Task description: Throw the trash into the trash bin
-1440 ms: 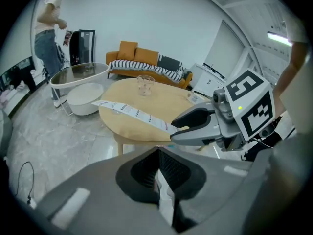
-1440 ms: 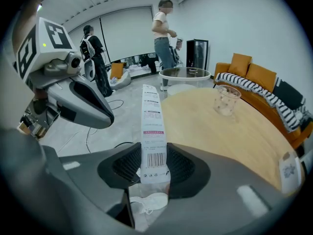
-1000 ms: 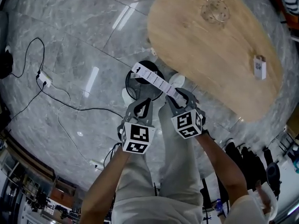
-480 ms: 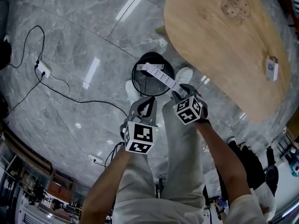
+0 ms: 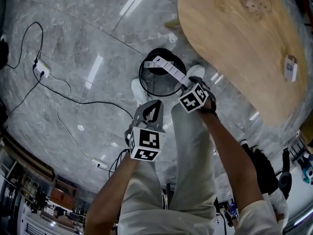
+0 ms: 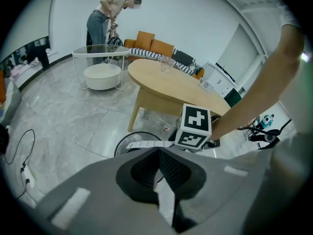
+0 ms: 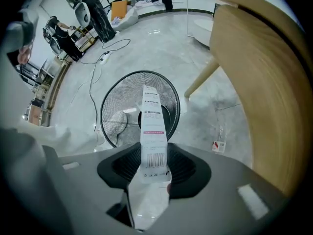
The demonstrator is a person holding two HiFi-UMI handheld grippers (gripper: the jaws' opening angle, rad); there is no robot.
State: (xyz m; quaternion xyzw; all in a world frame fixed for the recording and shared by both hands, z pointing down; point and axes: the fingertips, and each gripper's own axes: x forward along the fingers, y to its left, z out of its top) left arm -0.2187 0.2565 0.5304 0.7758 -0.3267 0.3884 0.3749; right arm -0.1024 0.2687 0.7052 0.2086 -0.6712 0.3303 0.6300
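Observation:
A black wire-mesh trash bin stands on the marble floor beside the table. My right gripper points straight down just above its rim, shut on a long white packet strip with printed labels and a barcode. In the right gripper view the strip runs out from between the jaws over the bin's opening. My left gripper hangs beside it at the near left, shut with nothing in it. The bin's rim shows just beyond it.
The oval wooden table lies to the right of the bin, with a small box on it. A cable and power strip lie on the floor at left. My legs and white shoes stand next to the bin. A small scrap lies under the table.
My right gripper has sunk toward the bin with the strip, whose free end now hangs over the opening. The left gripper has drifted slightly and stayed shut.

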